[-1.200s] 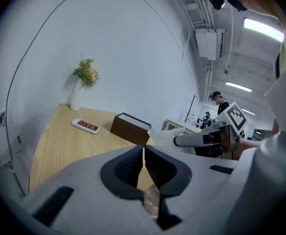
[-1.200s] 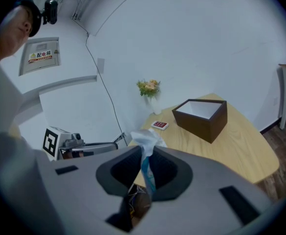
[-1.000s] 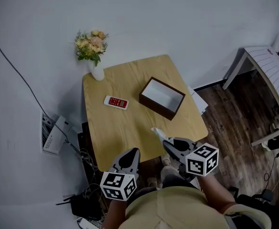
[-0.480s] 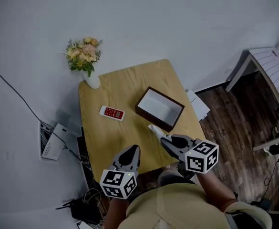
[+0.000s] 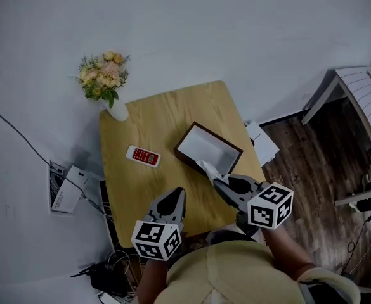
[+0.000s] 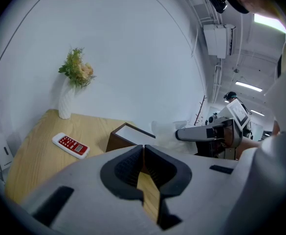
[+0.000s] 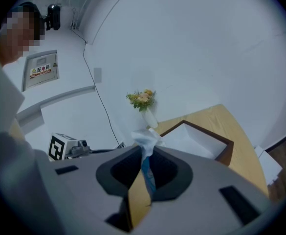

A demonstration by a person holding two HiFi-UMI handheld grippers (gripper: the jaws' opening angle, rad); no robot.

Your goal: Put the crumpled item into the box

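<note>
Wooden table fills a pale-walled corner in the head view, carrying a vase of flowers, a remote and the open box. The right gripper hovers at the box's near edge with the crumpled item poking from its tip. The left gripper hangs over the table's near edge.

The left gripper view shows its 2 jaws pressed together, nothing between them.

In the right gripper view, the 2 jaws pinch the crumpled item, white with a blue streak, possibly a tissue. The box's white inside lies just ahead.

The carry looks nearly done. The next move calls for a short reach forward over the opening, then parting the jaws.
</note>
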